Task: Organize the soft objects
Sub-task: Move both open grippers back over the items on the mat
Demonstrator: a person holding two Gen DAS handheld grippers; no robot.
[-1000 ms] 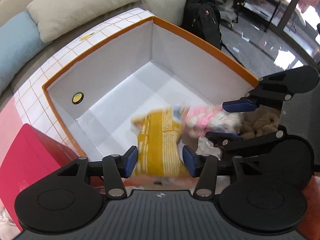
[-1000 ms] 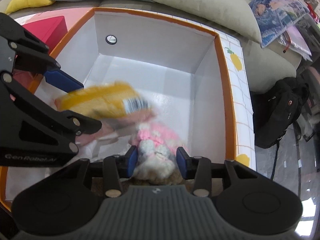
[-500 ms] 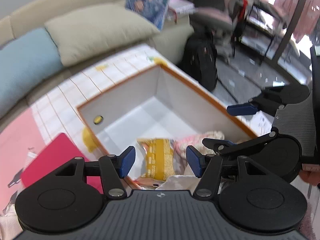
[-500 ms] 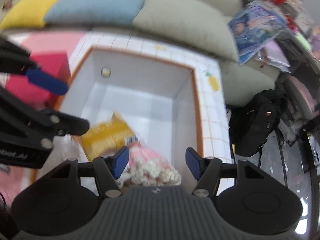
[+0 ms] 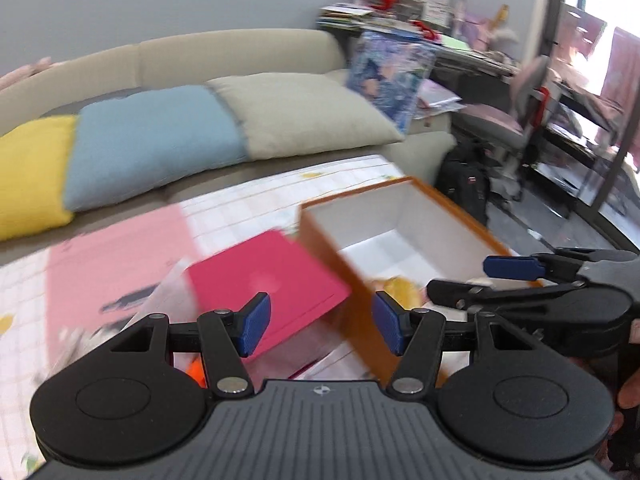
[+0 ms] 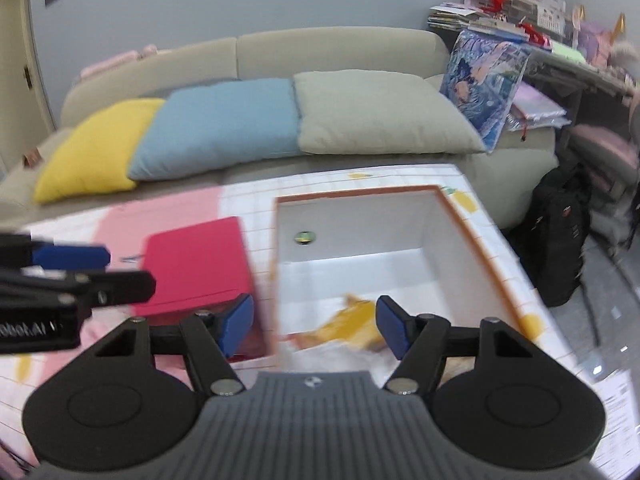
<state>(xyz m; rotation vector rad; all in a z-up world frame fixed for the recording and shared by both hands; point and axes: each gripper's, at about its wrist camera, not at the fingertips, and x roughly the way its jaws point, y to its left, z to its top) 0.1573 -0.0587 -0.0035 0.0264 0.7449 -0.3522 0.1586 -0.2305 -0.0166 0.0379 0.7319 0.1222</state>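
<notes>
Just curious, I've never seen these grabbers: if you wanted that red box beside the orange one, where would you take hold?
Probably from above, jaws across the red box near one end: it lies flat, lid up, beside the orange box, its other sides free.

A white grid-patterned cloth (image 6: 256, 192) carries the orange-rimmed box (image 6: 476, 236) beside a red box (image 6: 196, 260).

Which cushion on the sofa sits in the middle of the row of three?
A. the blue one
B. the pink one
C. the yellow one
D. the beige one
A: the blue cushion lies between the yellow cushion on its left and the beige cushion on its right, all leaning on the sofa.
</notes>
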